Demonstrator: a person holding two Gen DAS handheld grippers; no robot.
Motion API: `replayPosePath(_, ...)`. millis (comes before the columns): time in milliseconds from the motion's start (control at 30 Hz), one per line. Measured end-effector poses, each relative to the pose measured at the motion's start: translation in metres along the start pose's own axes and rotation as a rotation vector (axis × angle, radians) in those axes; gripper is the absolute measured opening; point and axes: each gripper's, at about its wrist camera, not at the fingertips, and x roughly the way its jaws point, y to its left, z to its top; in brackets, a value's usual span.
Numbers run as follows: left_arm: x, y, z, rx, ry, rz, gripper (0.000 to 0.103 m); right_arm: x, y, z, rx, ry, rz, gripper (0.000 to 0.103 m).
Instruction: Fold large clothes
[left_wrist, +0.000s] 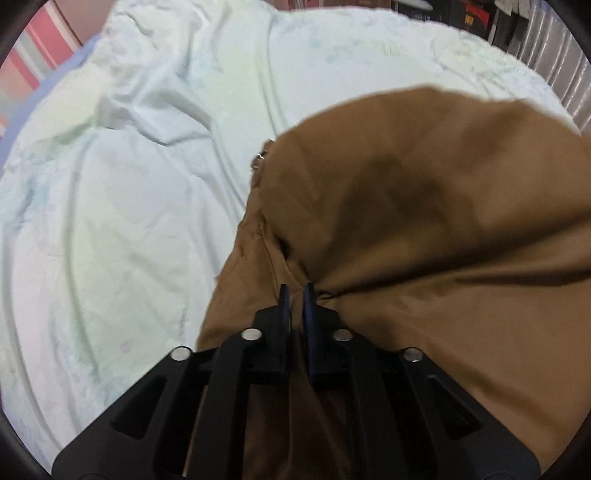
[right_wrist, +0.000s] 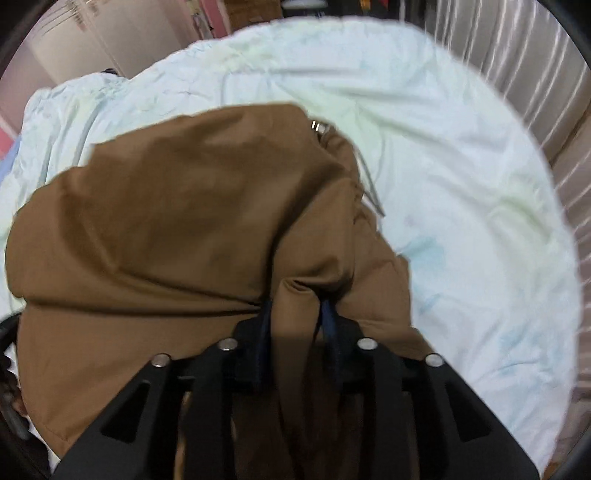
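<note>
Gripping a bunched fold of brown garment (left_wrist: 424, 206) each, the left gripper (left_wrist: 296, 291) and right gripper (right_wrist: 297, 308) have their fingers nearly closed on the fabric. The cloth billows between them, held up over the bed's pale green sheet (left_wrist: 129, 206). A metal zipper pull (right_wrist: 318, 126) shows at the garment's far edge. Striped upholstery (right_wrist: 535, 85) borders the bed's far right edge.

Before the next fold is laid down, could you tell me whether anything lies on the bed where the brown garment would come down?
Nothing visible does. The left gripper and right gripper each pinch the brown garment, and the pale bedsheet beyond it shows only wrinkles.
</note>
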Motion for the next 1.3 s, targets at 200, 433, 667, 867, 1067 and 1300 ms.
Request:
replayPosePath(200,-0.078,0.005,-0.035,-0.09,-0.156,-0.102,0.094,-0.079,0.016,-0.032,-0.008,-0.216,0.058,0.099)
replayPosePath(433,-0.074,-0.069,-0.055,0.03,-0.039,-0.26,0.1,-0.066,0.055,-0.065,-0.06,-0.162,0.104,0.099)
replayPosePath(667,-0.045,-0.076,-0.01,0.048,0.006,-0.207,0.1,-0.03,0.086,-0.038,-0.135,-0.138,0.041,0.101)
replayPosePath(867,0.009,-0.067,0.048,0.018,0.165,-0.176,0.1,0.006,0.097,0.006,-0.14,-0.045,0.016,0.102)
replayPosePath(1067,0.041,-0.076,0.096,0.092,0.191,-0.067,0.1,0.041,0.098,0.056,-0.106,0.051,-0.046,0.102)
replayPosePath(1300,0.073,-0.027,0.1,-0.013,0.243,-0.229,0.1,0.075,0.05,0.077,0.045,0.122,0.067,0.102)
